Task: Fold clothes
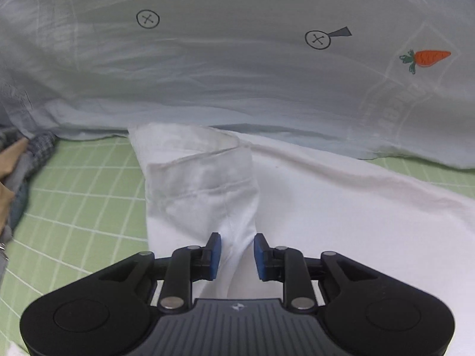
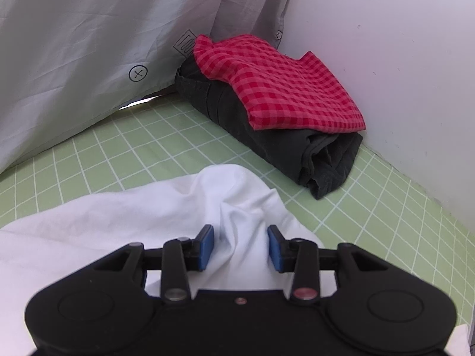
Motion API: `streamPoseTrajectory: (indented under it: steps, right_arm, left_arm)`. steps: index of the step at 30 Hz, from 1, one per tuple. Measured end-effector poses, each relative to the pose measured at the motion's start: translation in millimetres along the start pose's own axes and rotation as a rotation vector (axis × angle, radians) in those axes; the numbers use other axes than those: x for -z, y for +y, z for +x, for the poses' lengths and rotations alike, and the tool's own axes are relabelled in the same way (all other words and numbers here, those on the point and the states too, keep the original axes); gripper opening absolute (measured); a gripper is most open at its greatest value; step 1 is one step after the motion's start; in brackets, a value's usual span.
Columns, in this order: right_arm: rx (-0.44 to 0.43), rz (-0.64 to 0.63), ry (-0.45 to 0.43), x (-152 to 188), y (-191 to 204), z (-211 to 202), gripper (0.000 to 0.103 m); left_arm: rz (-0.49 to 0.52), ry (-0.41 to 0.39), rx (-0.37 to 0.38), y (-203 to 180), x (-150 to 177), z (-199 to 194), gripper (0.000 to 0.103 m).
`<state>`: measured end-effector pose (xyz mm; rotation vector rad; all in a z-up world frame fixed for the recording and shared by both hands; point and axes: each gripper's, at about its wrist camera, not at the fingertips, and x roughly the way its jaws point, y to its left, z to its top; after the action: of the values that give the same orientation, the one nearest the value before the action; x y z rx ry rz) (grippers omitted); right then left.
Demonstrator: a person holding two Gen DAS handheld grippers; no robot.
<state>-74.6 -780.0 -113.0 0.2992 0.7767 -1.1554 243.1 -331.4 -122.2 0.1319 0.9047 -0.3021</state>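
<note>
A white garment (image 1: 326,207) lies on the green grid mat (image 1: 83,195). Its sleeve (image 1: 196,178) is folded inward, cuff pointing away. My left gripper (image 1: 237,255) is open, its blue pads on either side of a raised ridge of the sleeve cloth. In the right wrist view the same white garment (image 2: 148,207) is bunched up in front. My right gripper (image 2: 240,246) is open, with a crumpled fold of white cloth between its blue pads (image 2: 206,246).
A pale blue sheet with carrot and button prints (image 1: 237,74) hangs at the back. Folded black clothing (image 2: 267,130) with a red checked cloth (image 2: 282,83) on top sits by the white wall (image 2: 400,74). A pile of clothes (image 1: 20,178) lies at left.
</note>
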Motion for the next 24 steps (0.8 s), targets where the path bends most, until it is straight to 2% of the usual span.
streamPoseTrajectory:
  steps: [3, 5, 7, 9, 10, 11, 15, 16, 17, 18, 19, 22, 24]
  right_arm:
    - [0.010, -0.015, 0.001, 0.4, 3.4, 0.2, 0.042]
    - [0.015, -0.026, 0.002, 0.6, 5.3, 0.3, 0.044]
    - [0.018, -0.034, 0.003, 0.8, 6.9, 0.5, 0.045]
    - [0.019, -0.036, 0.005, 0.9, 8.4, 1.3, 0.047]
    - [0.019, -0.037, 0.006, 1.0, 9.1, 1.6, 0.049]
    - [0.019, -0.038, 0.008, 1.1, 9.9, 2.0, 0.052]
    - [0.023, -0.049, 0.015, 1.0, 13.9, 2.4, 0.060]
    - [0.023, -0.051, 0.017, 1.0, 14.6, 2.2, 0.063]
    - [0.022, -0.050, 0.018, 1.1, 14.4, 1.9, 0.063]
    - [0.020, -0.047, 0.020, 1.1, 13.8, 1.4, 0.064]
    - [0.018, -0.043, 0.021, 1.1, 13.2, 0.9, 0.064]
    - [0.011, -0.032, 0.026, 1.1, 11.5, -0.6, 0.065]
    - [-0.001, -0.018, 0.028, 0.4, 9.3, -2.6, 0.065]
  left_arm:
    - [-0.122, -0.015, 0.094, 19.2, 3.8, -14.3, 0.030]
    - [-0.203, -0.046, 0.118, 34.1, 5.8, -28.5, 0.033]
    - [-0.217, -0.080, 0.065, 43.7, 5.7, -39.0, 0.037]
    - [-0.207, -0.082, -0.001, 49.5, 4.5, -39.2, 0.045]
    - [-0.209, -0.071, -0.020, 52.1, 4.1, -35.8, 0.055]
    - [-0.230, -0.049, -0.011, 56.0, 4.1, -29.2, 0.059]
    - [-0.307, 0.012, 0.027, 66.6, 4.4, -6.4, 0.059]
    - [-0.309, 0.008, 0.032, 65.0, 4.0, -4.6, 0.057]
    - [-0.310, 0.005, 0.036, 63.4, 3.7, -2.9, 0.050]
    - [-0.310, 0.003, 0.034, 61.8, 3.3, -2.0, 0.040]
    - [-0.304, 0.003, 0.019, 60.5, 2.6, -2.9, 0.018]
    - [-0.316, -0.031, -0.029, 67.1, 6.6, -15.0, 0.004]
    - [-0.334, -0.065, -0.075, 78.0, 12.5, -28.8, 0.004]
